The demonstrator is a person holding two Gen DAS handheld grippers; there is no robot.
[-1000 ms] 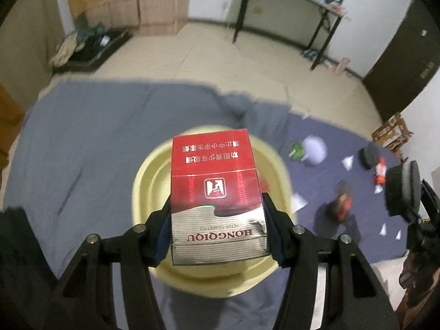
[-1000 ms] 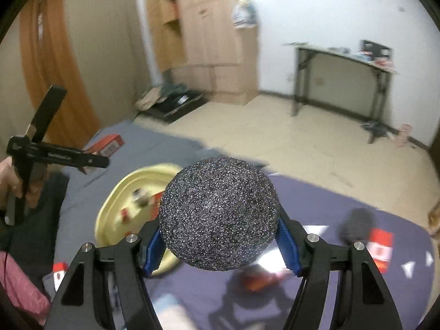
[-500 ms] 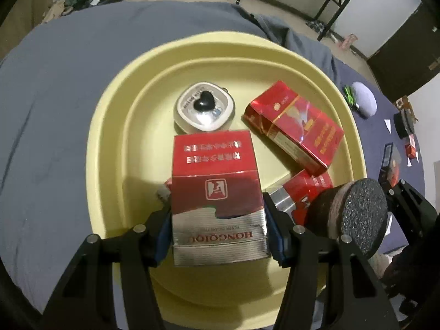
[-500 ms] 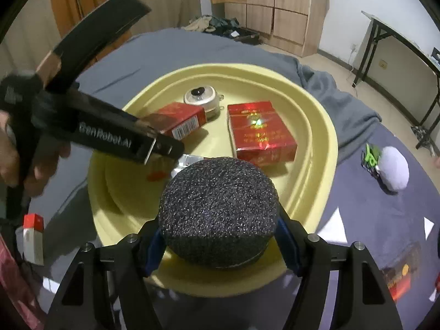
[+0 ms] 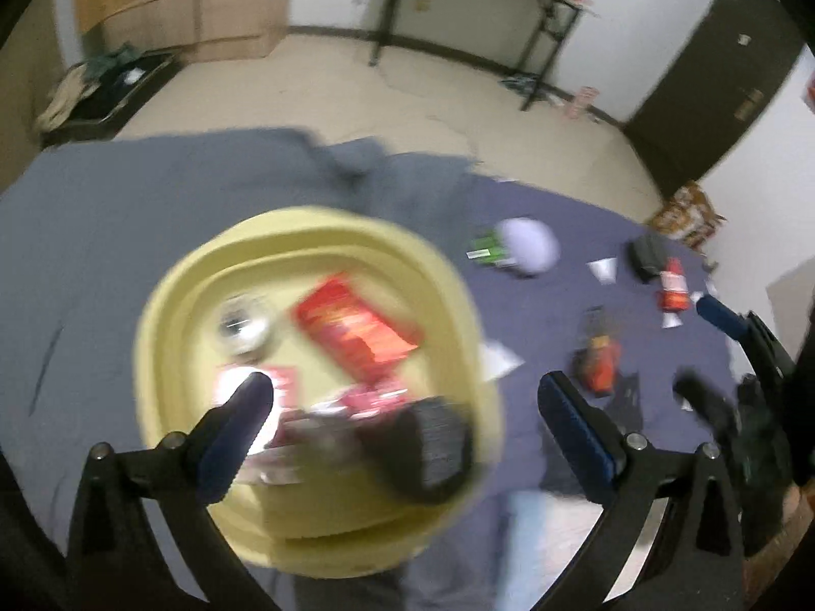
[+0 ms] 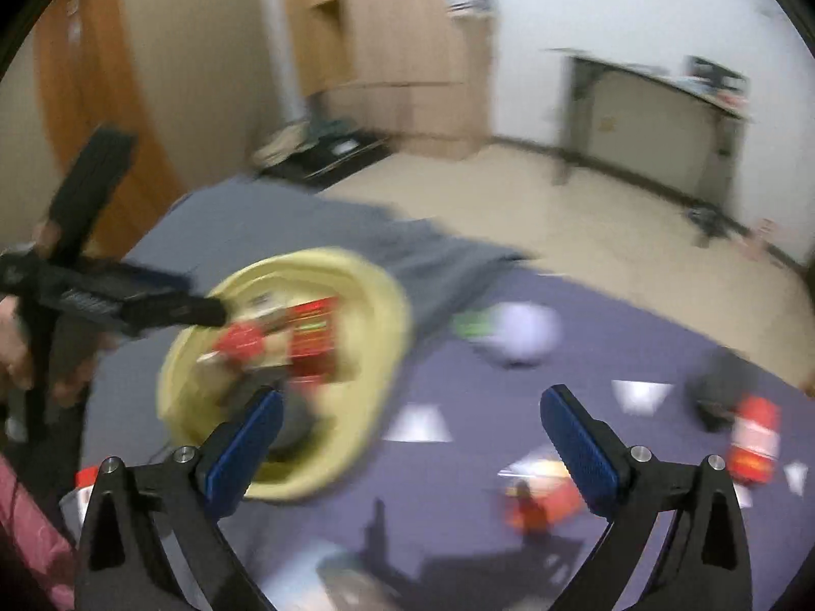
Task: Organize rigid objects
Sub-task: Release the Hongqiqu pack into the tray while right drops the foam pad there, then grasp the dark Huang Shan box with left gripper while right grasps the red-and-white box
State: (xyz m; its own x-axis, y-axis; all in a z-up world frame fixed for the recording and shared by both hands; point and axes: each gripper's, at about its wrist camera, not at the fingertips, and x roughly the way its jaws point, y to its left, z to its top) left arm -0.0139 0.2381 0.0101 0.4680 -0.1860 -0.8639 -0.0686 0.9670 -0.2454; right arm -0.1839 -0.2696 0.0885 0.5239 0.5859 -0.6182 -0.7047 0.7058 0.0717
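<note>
Both views are motion-blurred. A yellow tray (image 5: 173, 285) lies on the blue-grey sheet and also shows in the right wrist view (image 6: 387, 305). It holds red cigarette packs (image 5: 356, 326), a small round tin (image 5: 243, 323) and the black foam block (image 5: 433, 445). My left gripper (image 5: 407, 412) is open and empty above the tray's near edge. My right gripper (image 6: 412, 427) is open and empty, to the right of the tray. The left gripper's body (image 6: 102, 300) reaches over the tray.
On the sheet right of the tray lie a pale lilac ball (image 5: 530, 252), a green item (image 5: 486, 249), a red-orange toy (image 5: 598, 361), a red can (image 6: 754, 438), a dark pouch (image 5: 647, 257) and white paper scraps (image 6: 420, 425). A desk and wardrobe stand beyond.
Both grippers have opened and lifted back from the tray. The red cigarette pack and the black foam block now lie in the tray.
</note>
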